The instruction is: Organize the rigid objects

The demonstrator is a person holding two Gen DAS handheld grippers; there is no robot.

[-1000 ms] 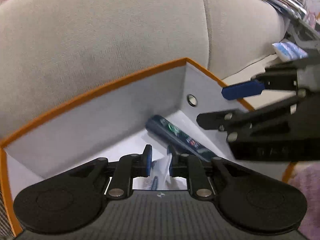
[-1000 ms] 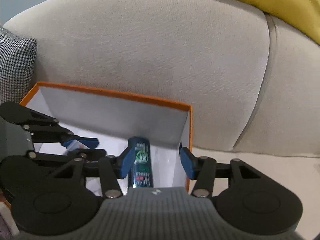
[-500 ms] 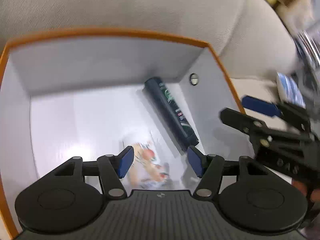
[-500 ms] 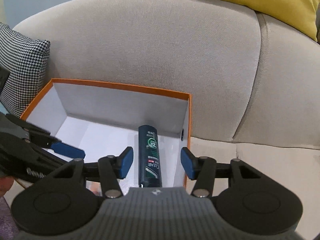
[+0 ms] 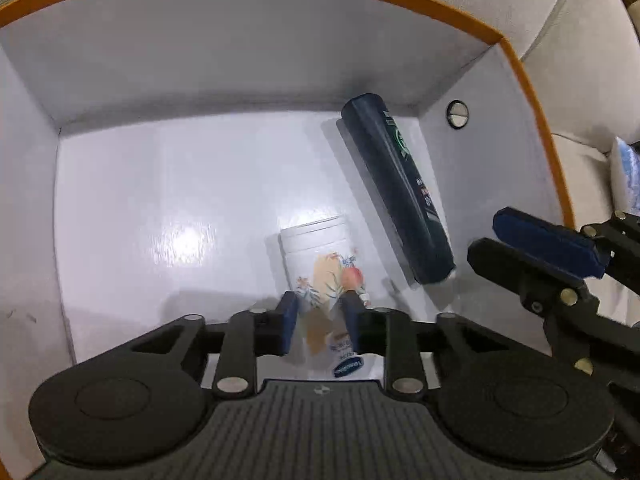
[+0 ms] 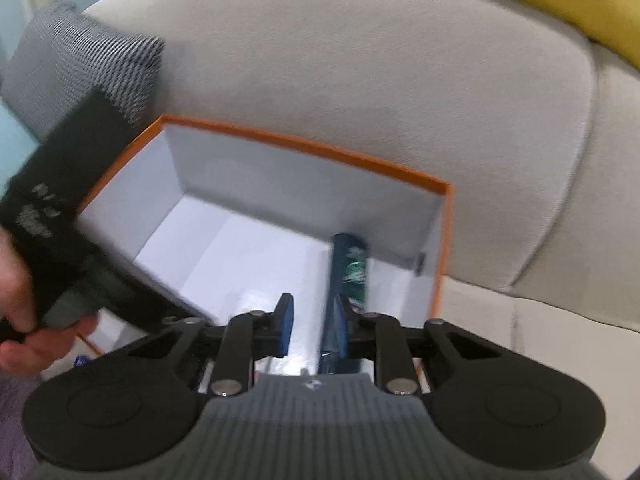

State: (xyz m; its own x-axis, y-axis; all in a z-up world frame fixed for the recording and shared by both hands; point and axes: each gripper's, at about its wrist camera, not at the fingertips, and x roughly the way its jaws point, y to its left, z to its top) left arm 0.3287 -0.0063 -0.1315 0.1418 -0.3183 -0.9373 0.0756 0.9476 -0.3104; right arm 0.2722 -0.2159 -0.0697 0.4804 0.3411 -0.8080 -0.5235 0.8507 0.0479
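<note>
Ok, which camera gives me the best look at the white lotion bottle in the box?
The left wrist view. The white lotion bottle lies on the floor of the orange-rimmed box, cap and printed label clear, its lower end between the left gripper fingers. The right wrist view shows only a blurred pale patch beyond its own fingers.

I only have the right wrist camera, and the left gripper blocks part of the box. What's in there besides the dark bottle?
Observer: A white bottle lies on the box floor, left of the dark bottle, not touching it.
Operator: Where's the left gripper?
Observer: The left gripper straddles the white bottle's near end; whether it grips, I cannot tell.
Operator: Any markings on it?
Observer: A blue oval logo and a peach-coloured picture.
</note>
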